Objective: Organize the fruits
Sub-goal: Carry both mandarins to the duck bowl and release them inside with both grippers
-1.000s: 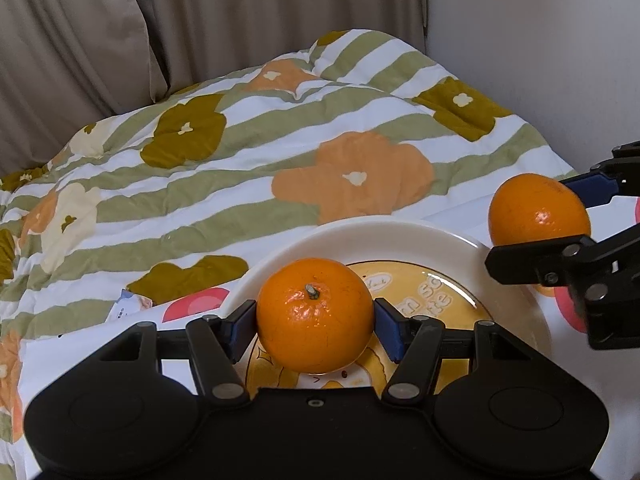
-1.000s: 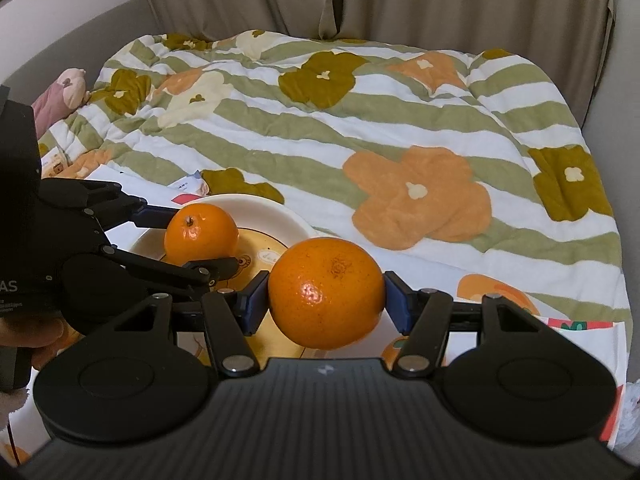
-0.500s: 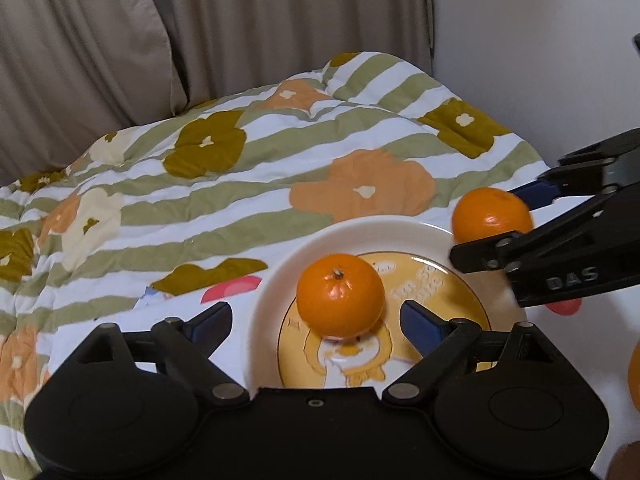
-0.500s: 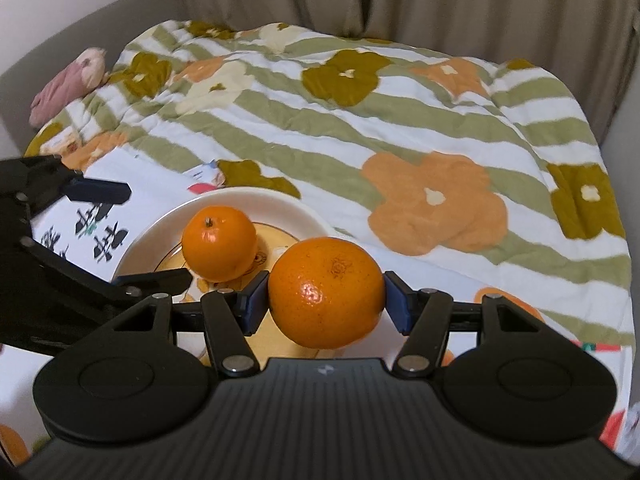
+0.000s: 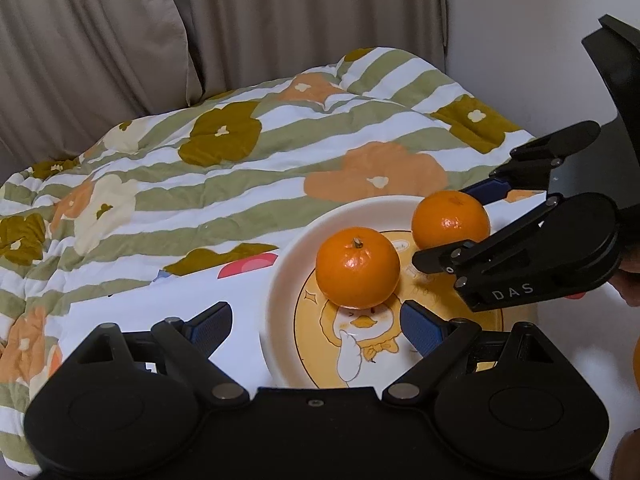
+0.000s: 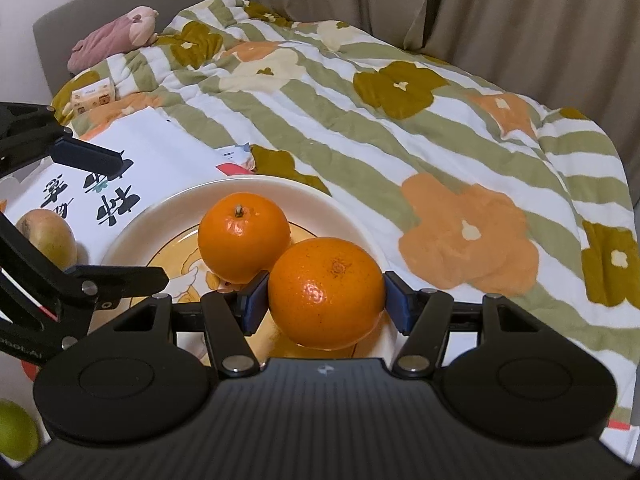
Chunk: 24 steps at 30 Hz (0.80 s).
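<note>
A stemmed orange (image 5: 357,267) rests on the cream plate (image 5: 288,264) with a yellow cartoon centre. My left gripper (image 5: 316,326) is open and empty, drawn back just short of that orange. My right gripper (image 6: 324,300) is shut on a second orange (image 6: 326,294) and holds it over the plate's (image 6: 352,216) right side, beside the stemmed orange (image 6: 244,238). In the left wrist view the right gripper (image 5: 456,226) comes in from the right with its orange (image 5: 451,220).
A flowered striped quilt (image 5: 240,168) covers the bed behind the plate. A yellowish fruit (image 6: 50,236) lies left of the plate and a green fruit (image 6: 14,428) at the lower left. White printed paper (image 6: 132,168), a small box (image 6: 94,96) and a pink plush (image 6: 116,36) lie further back.
My left gripper opened, let the stemmed orange go onto the plate and drew back. My right gripper carried its orange leftwards over the plate.
</note>
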Each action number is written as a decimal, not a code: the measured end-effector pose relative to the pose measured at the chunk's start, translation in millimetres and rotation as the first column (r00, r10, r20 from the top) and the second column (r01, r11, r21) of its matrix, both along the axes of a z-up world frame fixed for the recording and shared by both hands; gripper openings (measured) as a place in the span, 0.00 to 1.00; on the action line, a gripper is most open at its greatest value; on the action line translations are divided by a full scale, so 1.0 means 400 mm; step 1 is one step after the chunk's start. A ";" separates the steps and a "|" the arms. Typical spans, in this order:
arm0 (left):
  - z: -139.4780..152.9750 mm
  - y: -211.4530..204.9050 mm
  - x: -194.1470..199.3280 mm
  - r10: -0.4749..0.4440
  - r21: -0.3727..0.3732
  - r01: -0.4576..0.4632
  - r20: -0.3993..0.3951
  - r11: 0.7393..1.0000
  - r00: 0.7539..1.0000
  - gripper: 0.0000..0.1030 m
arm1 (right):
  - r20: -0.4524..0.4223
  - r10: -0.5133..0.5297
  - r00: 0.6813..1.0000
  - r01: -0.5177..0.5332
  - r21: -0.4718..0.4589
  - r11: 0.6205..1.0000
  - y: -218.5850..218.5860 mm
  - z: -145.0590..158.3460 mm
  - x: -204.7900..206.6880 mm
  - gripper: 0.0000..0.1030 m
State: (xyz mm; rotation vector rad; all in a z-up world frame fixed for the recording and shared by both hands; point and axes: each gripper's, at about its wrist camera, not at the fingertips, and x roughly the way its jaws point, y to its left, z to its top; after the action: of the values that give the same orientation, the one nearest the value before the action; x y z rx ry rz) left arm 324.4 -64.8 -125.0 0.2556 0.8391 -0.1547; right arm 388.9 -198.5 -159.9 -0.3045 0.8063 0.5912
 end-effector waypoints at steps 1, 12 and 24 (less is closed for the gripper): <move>-0.001 -0.001 0.001 -0.002 0.001 0.002 0.001 1.000 1.000 0.91 | 0.016 -0.002 1.000 0.002 0.007 1.000 0.000 0.004 -0.003 0.79; 0.002 -0.011 -0.005 -0.009 -0.001 0.009 0.015 1.000 1.000 0.91 | 0.071 -0.080 0.994 0.077 0.050 0.996 -0.025 0.043 -0.014 1.00; 0.096 0.004 -0.079 0.005 0.002 -0.006 0.087 1.000 0.996 0.91 | 0.084 -0.151 0.985 0.144 0.089 0.986 -0.039 0.153 -0.088 1.00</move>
State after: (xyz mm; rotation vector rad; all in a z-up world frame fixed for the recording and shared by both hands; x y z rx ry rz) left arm 292.8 -63.2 -86.7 0.2602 0.7537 -0.1367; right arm 353.8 -214.3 -98.9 -0.1926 0.7089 0.4667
